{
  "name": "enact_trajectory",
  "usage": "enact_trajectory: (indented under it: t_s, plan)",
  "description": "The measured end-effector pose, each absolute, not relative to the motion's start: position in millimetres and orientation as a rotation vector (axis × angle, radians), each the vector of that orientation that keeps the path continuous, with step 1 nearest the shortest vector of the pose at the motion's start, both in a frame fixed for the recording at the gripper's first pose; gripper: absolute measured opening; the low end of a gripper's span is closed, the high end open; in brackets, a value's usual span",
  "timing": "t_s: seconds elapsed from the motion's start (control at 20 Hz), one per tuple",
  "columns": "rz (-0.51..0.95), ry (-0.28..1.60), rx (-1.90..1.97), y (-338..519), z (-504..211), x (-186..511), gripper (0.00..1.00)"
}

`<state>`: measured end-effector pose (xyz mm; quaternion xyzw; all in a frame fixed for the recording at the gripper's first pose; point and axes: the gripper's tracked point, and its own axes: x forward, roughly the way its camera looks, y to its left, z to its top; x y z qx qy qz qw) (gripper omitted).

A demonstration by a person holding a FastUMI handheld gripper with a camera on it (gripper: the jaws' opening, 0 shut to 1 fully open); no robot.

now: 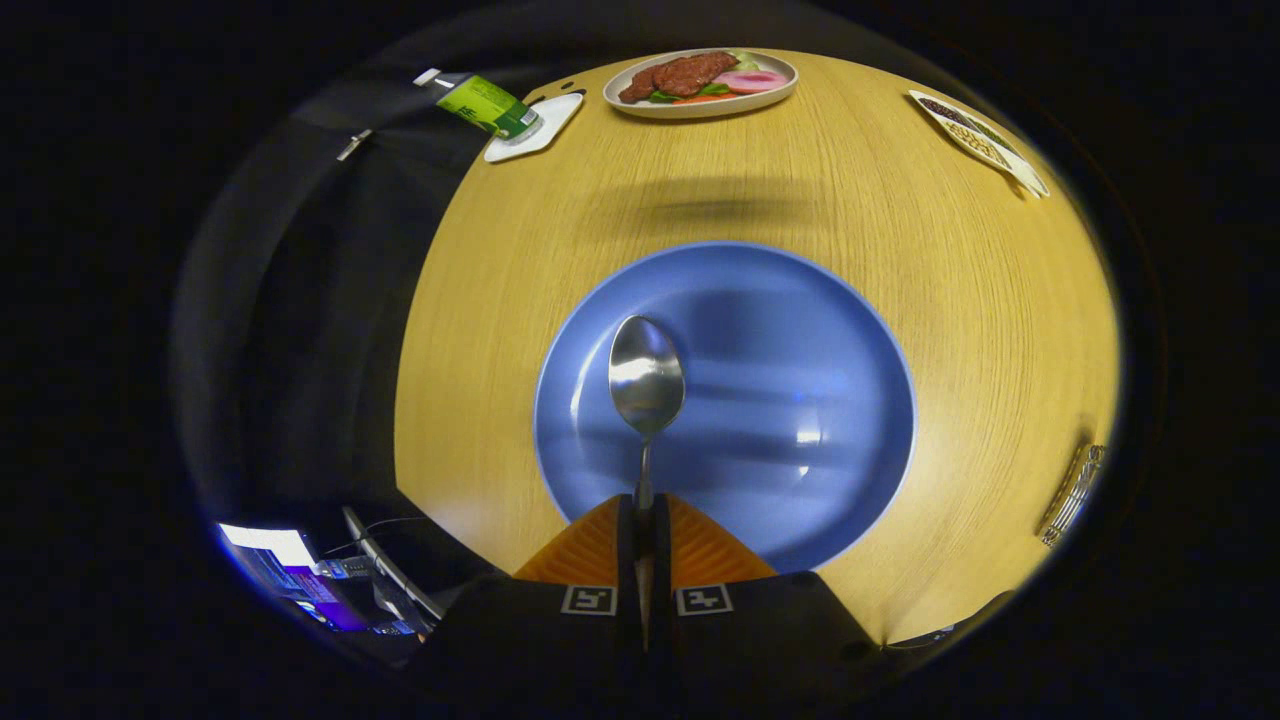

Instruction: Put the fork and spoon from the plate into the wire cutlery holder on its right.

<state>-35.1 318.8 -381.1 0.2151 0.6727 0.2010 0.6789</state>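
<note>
Pale wood-grain table [940, 330] spreads under the whole scene, with dark booth cloth beyond its left edge. Nearest the camera, the gripper [645, 520] has its two fingers clenched tight on the handle of the spoon [646, 375], one pressing from each side, so the handle runs straight forward out of the pinch. The bowl of the spoon sits ahead of the fingertips, hollow side up, above the blue plate [820, 330]; it looks lifted clear of the plate, though its height cannot be judged for sure. No fork lies on the plate's bare blue surface.

Off to the right of the plate, near the table's edge, a bit of wire work shows, which is most likely the wire cutlery holder [1072, 492]; it is too squeezed by the lens to make out its opening. To do this step well, keep the grip firm and carry the spoon rightward, high enough to clear the plate rim, then tilt it toward upright over the holder before letting go, since the thin handle could swivel in the pinch.

Farther off stand a white coaster [560, 120] bearing a green bottle [485, 103], a plate of food [700, 82], and a patterned dish [980, 135].
</note>
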Motion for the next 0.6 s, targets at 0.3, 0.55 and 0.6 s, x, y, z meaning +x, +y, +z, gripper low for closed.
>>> enact_trajectory:
  t_s: [0.3,0.55,0.6]
  plan:
    - [0.538,1.411,0.589,255,-315,-33,0.07]
    - [0.521,1.336,0.581,170,-276,-34,0.07]
    - [0.514,1.331,0.566,152,-271,-37,0.07]
